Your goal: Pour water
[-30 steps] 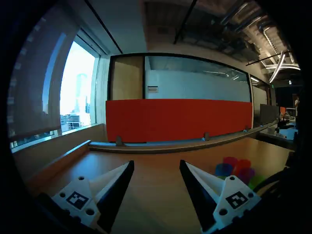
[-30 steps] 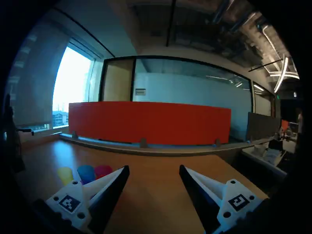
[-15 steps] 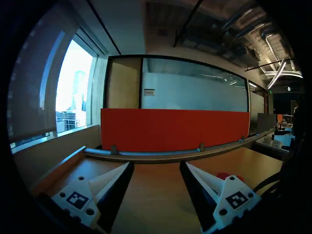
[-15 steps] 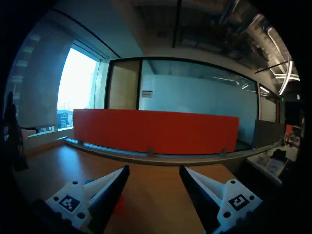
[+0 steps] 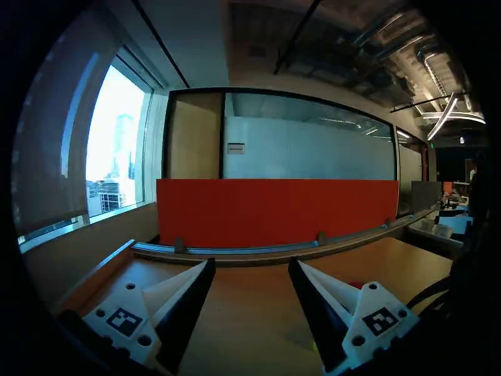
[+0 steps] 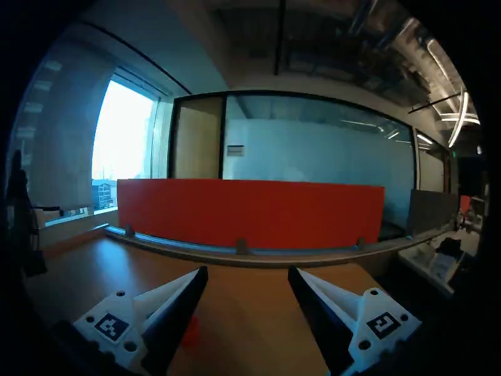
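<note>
Where the left gripper view starts, at its left edge, a bright window shows city buildings, and below it a wooden ledge runs toward the counter. The left gripper hangs above that wooden counter with its two fingers spread wide and nothing between them. Behind it, a red partition stands along the counter's far edge, with a glass wall above it and other desks far off at the right.

In the right gripper view, the window again lies at the left and the red partition runs across the middle. The right gripper is likewise spread apart and empty over the counter. Low down, just beside the inner edge of its left finger, a small red item sits on the counter, mostly hidden by that finger. Too little of it shows to tell whether it is a cup or what it holds.
</note>
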Demonstrator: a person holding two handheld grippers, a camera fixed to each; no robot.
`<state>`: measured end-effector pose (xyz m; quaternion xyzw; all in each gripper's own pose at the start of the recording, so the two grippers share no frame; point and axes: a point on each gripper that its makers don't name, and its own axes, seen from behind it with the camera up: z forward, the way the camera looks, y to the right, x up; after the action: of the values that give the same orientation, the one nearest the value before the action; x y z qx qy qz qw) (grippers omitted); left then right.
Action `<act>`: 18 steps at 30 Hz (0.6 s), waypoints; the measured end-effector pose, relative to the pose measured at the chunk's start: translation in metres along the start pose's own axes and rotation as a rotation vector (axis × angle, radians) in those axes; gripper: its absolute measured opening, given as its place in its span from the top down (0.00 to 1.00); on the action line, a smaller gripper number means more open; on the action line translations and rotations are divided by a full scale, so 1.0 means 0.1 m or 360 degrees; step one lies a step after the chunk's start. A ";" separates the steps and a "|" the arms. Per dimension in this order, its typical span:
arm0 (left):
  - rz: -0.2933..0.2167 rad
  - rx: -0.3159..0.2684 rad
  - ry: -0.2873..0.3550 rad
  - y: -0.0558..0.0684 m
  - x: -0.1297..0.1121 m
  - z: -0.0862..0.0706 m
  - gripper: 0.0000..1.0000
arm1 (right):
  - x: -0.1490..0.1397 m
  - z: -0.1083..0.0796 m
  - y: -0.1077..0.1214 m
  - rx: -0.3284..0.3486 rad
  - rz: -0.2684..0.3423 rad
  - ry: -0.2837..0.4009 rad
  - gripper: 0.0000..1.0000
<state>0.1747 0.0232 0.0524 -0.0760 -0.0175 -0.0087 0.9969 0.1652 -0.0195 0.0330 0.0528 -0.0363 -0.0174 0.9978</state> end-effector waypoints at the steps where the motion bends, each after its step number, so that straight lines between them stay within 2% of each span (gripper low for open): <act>1: -0.0002 -0.0003 0.0002 0.01 0.02 -0.01 0.14 | 0.01 -0.01 0.00 0.0002 -0.0001 0.0000 0.01; 11: -0.0012 -0.0023 0.0006 0.09 0.12 -0.10 0.14 | 0.17 -0.01 -0.05 0.0057 -0.0044 0.0030 0.01; 18: -0.0046 -0.0078 -0.0045 0.20 0.13 -0.04 0.14 | 0.21 0.03 -0.07 0.0109 -0.0004 0.0020 0.01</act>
<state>0.1879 0.0418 0.0462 -0.1001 -0.0325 -0.0223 0.9942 0.1858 -0.0276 0.0369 0.0870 -0.0305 -0.0169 0.9956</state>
